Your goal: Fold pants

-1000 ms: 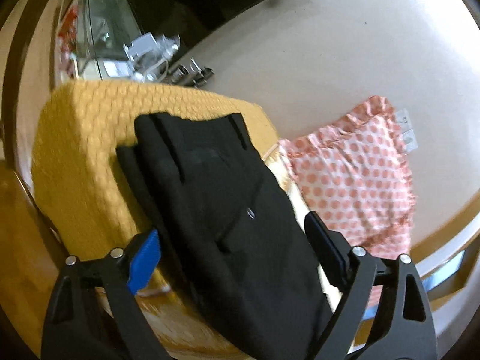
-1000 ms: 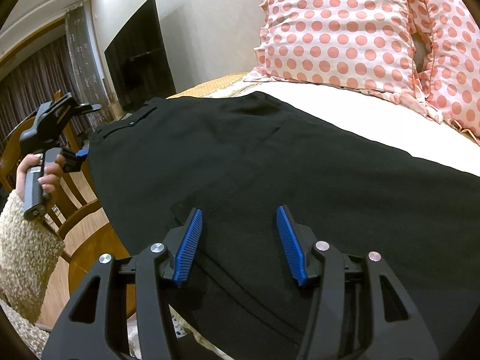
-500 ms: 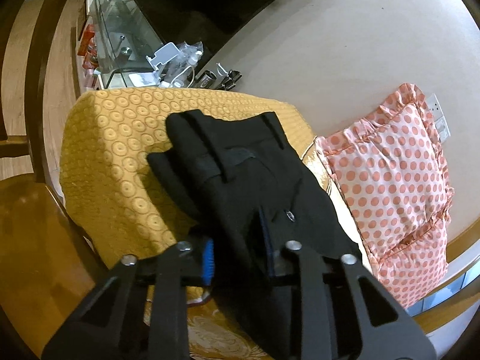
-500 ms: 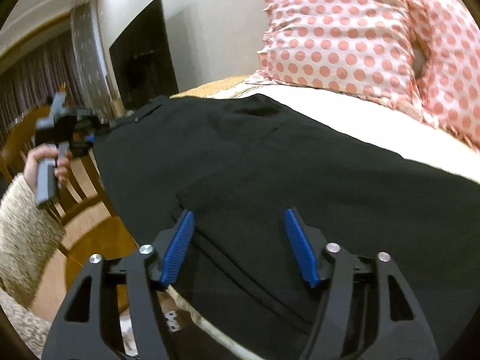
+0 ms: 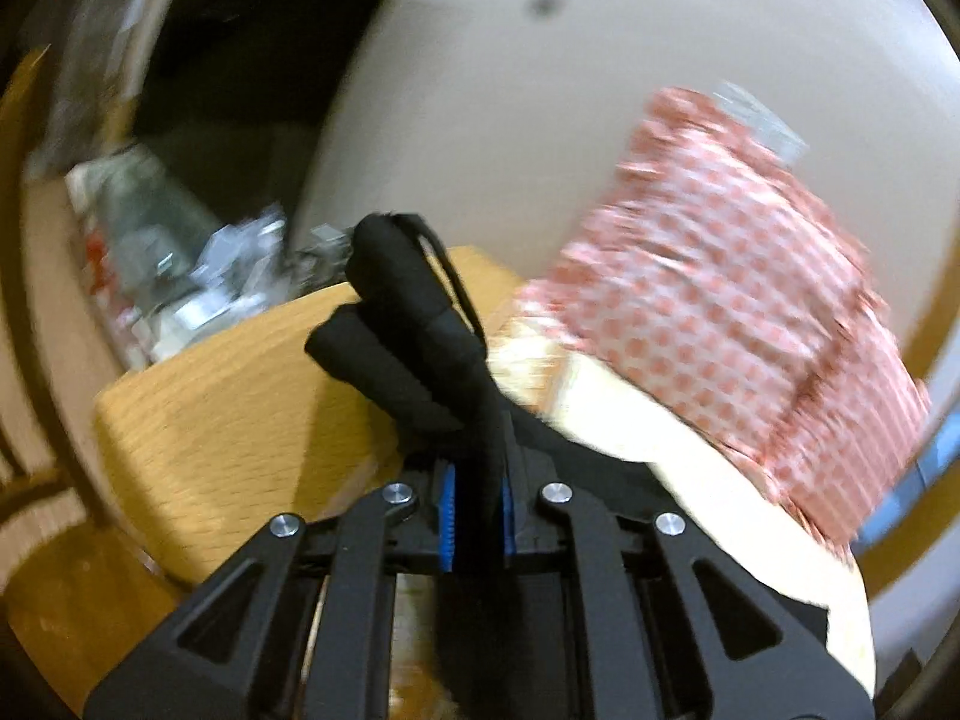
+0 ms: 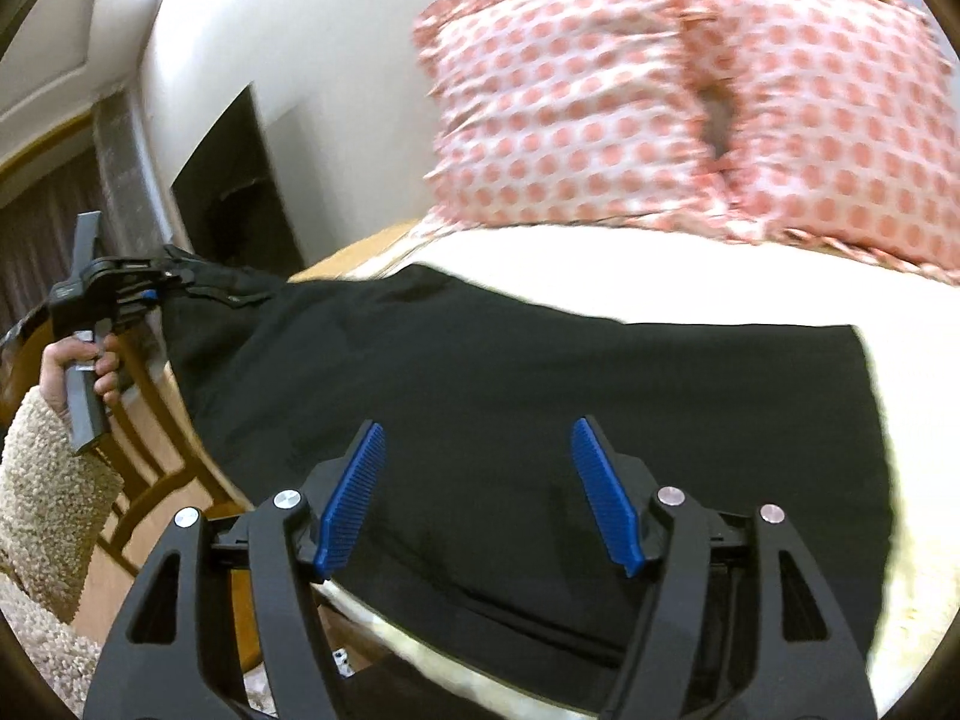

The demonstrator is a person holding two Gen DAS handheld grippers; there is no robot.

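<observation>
Blue ribbed pads of the left gripper point(image 5: 477, 501) are pressed together on a bunched fold of the black pants point(image 6: 540, 396), near the waistband end, which stands up in a dark ridge ahead of the fingers. The right gripper point(image 6: 480, 492) hovers with its jaws spread wide, having just opened further, nothing between them, above the spread-out black cloth. The pants lie flat across the white bed sheet point(image 6: 750, 288), one end lifted at the bed's edge where a hand point(image 6: 78, 360) in a fuzzy cream sleeve point(image 6: 54, 474) holds the left tool. Beyond lie a yellow cover point(image 5: 240, 414) and two pink dotted pillows point(image 6: 570, 108); the left view is blurred, so the clutter behind is perhaps a shelf.
</observation>
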